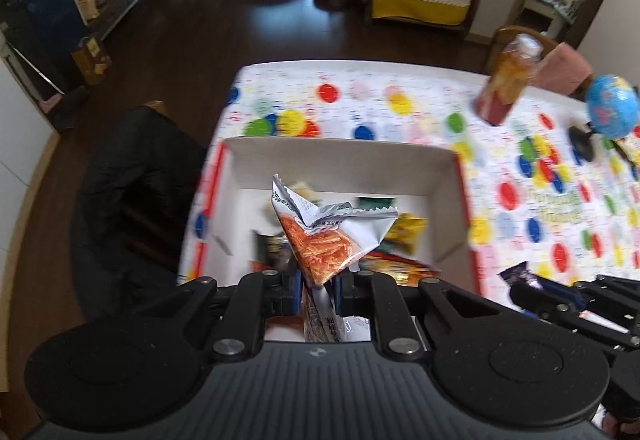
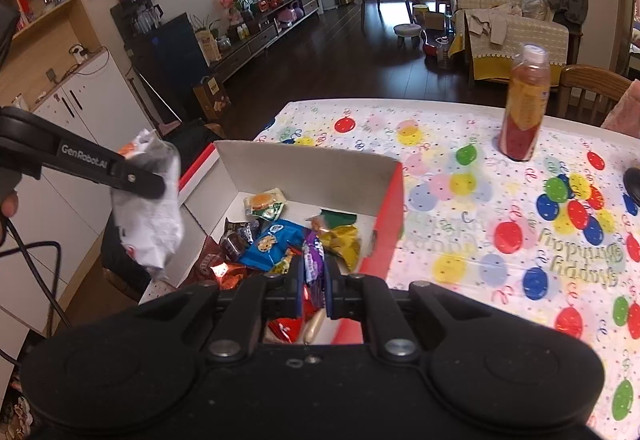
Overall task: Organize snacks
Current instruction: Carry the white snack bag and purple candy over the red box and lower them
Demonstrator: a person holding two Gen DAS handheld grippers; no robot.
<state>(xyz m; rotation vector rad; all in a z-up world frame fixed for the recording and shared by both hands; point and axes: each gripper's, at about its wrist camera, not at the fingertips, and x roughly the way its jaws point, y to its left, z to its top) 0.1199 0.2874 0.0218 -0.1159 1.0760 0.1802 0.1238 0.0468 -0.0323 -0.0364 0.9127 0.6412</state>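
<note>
My left gripper (image 1: 318,286) is shut on a silver snack bag (image 1: 324,236) printed with orange sticks, held above the open white cardboard box (image 1: 340,160). The same bag (image 2: 148,208) and left gripper (image 2: 158,186) show at the left of the right wrist view. My right gripper (image 2: 314,292) is shut on a small purple snack packet (image 2: 313,256), over the near end of the box (image 2: 304,172). That packet (image 1: 518,274) also shows at the right of the left wrist view. Several snacks lie in the box, among them a blue cookie pack (image 2: 272,244) and a yellow packet (image 2: 346,244).
The box stands on a table with a balloon-print cloth (image 2: 500,208). A tall bottle (image 2: 524,104) stands at the far right of the table, and a small blue globe (image 1: 612,106) sits at the right edge. A wooden chair (image 2: 592,88) is behind the table.
</note>
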